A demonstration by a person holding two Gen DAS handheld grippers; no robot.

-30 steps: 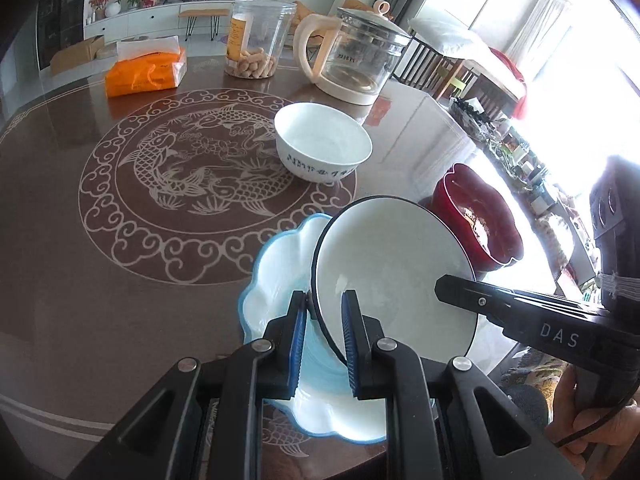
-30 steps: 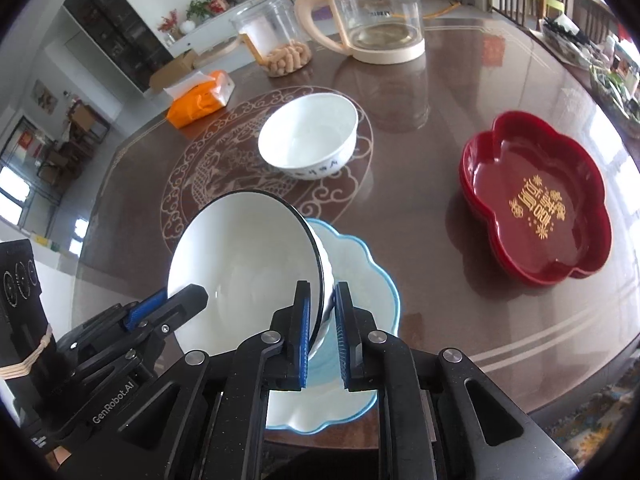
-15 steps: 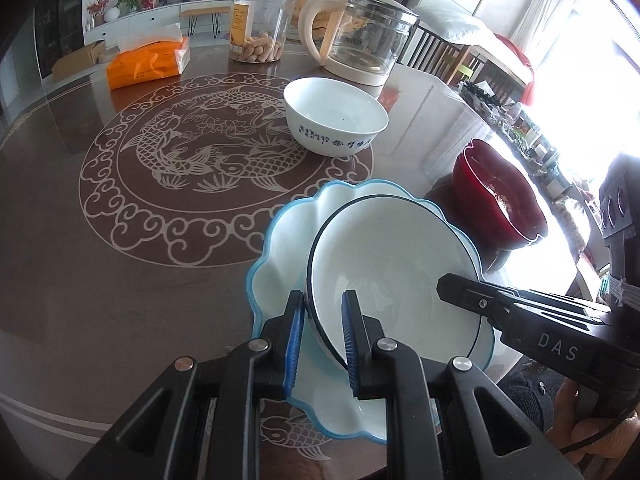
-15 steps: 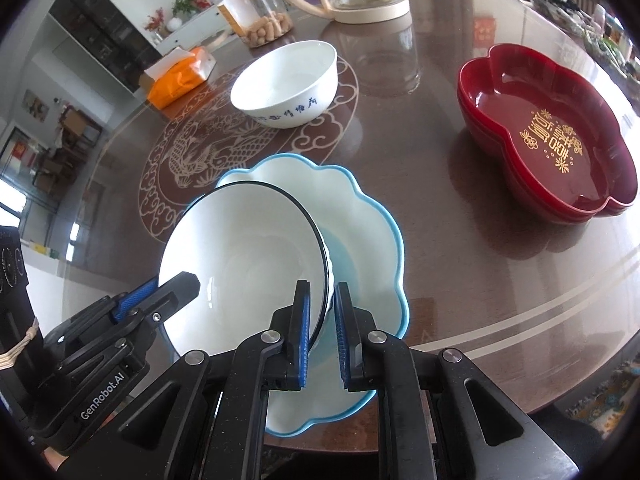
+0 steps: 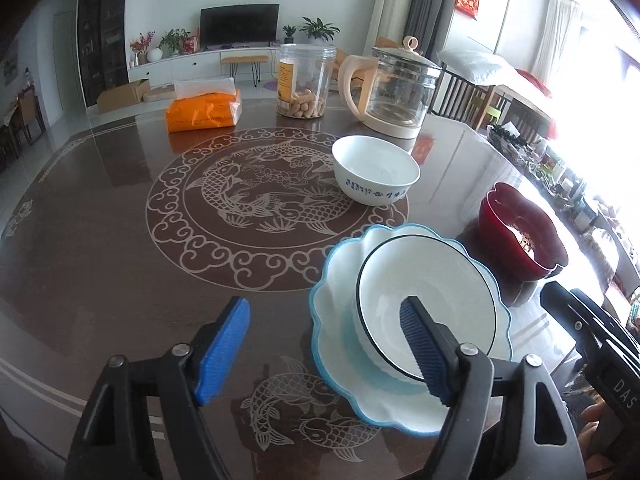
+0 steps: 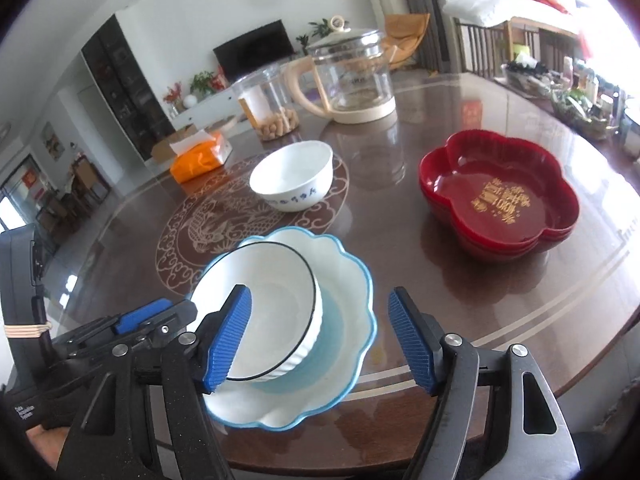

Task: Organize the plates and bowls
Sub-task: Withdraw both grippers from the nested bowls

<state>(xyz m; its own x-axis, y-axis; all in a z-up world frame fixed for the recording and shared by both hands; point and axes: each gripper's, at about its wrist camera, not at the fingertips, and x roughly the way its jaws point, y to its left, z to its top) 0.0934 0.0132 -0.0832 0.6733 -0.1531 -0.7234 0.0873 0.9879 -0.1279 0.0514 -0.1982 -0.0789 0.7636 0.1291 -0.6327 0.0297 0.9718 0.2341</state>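
The left claw (image 5: 324, 344) is opening wide, its pads gripping nothing; its right pad is hanging over the black-rimmed bowl (image 5: 424, 308). The right claw (image 6: 320, 336) is opening too, its pads straddling that bowl's rim without pressing. The bowl is sitting tilted in the blue-edged plate (image 6: 352, 280) on the worktop (image 5: 100, 240), at five o'clock from the white bowl (image 5: 376, 170).

Left hand-held gripper (image 5: 324, 344) and right hand-held gripper (image 6: 320, 340), jaws opening, angled downward.
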